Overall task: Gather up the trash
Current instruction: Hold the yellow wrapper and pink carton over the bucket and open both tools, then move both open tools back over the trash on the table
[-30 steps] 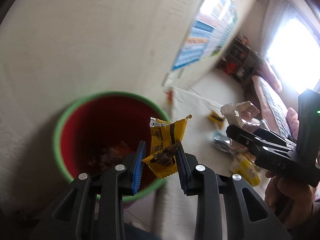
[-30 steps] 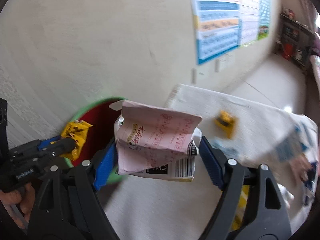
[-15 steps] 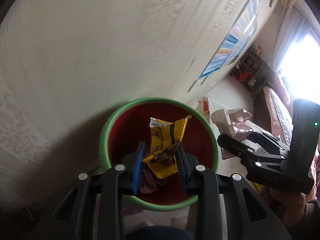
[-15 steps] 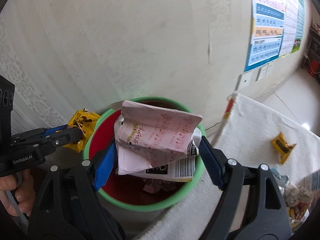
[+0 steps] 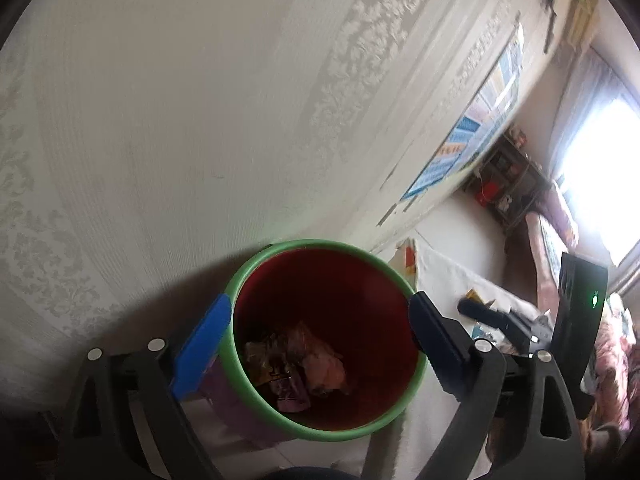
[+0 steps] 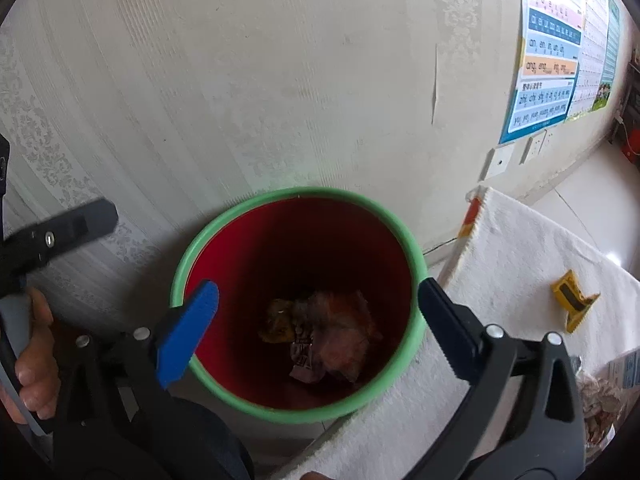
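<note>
A round bin with a green rim (image 5: 256,392) (image 6: 416,256) and a red inside stands against the wall. Crumpled wrappers (image 5: 304,364) (image 6: 320,332) lie at its bottom, among them a yellowish one and a pinkish one. My left gripper (image 5: 320,328) hangs over the bin's mouth, its jaws opening wide with nothing between them. My right gripper (image 6: 316,312) is also above the bin, jaws opening, nothing between them. In the right wrist view the left gripper's finger (image 6: 68,228) shows at the left edge, held by a hand (image 6: 32,356).
A table with a white cloth (image 6: 532,256) (image 5: 440,280) stands right of the bin, bearing a yellow wrapper (image 6: 572,300) and more litter (image 6: 600,396) at the far right. The patterned wall (image 6: 280,80) is just behind the bin. A poster (image 6: 548,60) hangs on it.
Both grippers swung from the table to above the bin. The left let go of the yellow wrapper and the right of the pink carton; both now lie in the bin.
</note>
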Demonstrator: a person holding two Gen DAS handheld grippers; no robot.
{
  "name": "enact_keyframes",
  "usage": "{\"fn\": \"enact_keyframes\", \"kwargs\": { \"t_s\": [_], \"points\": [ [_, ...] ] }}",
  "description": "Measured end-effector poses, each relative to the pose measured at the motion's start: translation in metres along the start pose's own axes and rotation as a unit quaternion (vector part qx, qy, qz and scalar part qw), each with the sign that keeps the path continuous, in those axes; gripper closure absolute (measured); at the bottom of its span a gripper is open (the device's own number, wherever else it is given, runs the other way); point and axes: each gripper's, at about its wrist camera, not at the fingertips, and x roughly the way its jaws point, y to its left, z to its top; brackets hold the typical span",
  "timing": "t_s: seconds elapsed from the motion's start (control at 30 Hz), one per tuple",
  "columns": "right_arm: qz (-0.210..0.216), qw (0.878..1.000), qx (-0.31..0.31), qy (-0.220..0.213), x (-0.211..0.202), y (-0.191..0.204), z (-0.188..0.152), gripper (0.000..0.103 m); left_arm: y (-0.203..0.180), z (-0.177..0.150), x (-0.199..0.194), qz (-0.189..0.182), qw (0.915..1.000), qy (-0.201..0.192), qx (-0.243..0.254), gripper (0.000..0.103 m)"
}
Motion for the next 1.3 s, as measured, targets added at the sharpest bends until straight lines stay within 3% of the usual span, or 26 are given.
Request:
{"fn": "enact_keyframes", "kwargs": {
  "t_s": [0.17,0.27,0.73,1.13,1.3],
  "points": [
    [-0.008,1.000,0.015,0.000,-0.019,-0.010,-0.016,0.005,-0.004,-0.008,-0.009,0.025,0.9997,0.004,0.005,0.011],
    [-0.013,1.000,0.028,0.000,-0.035,-0.018,-0.027,0.005,-0.019,-0.016,-0.008,0.016,0.9995,0.018,0.018,0.010],
    [-0.066,0.993,0.083,-0.051,-0.147,-0.083,-0.085,0.005,-0.142,-0.060,-0.017,-0.031,0.9925,0.052,0.106,0.008],
    [-0.137,0.969,0.193,-0.074,-0.233,-0.174,-0.188,0.005,-0.219,-0.122,-0.003,-0.080,0.9821,0.119,0.122,0.008],
    [-0.156,0.959,0.219,-0.091,-0.257,-0.199,-0.213,0.005,-0.234,-0.133,0.001,-0.074,0.9758,0.141,0.150,0.008]
  ]
}}
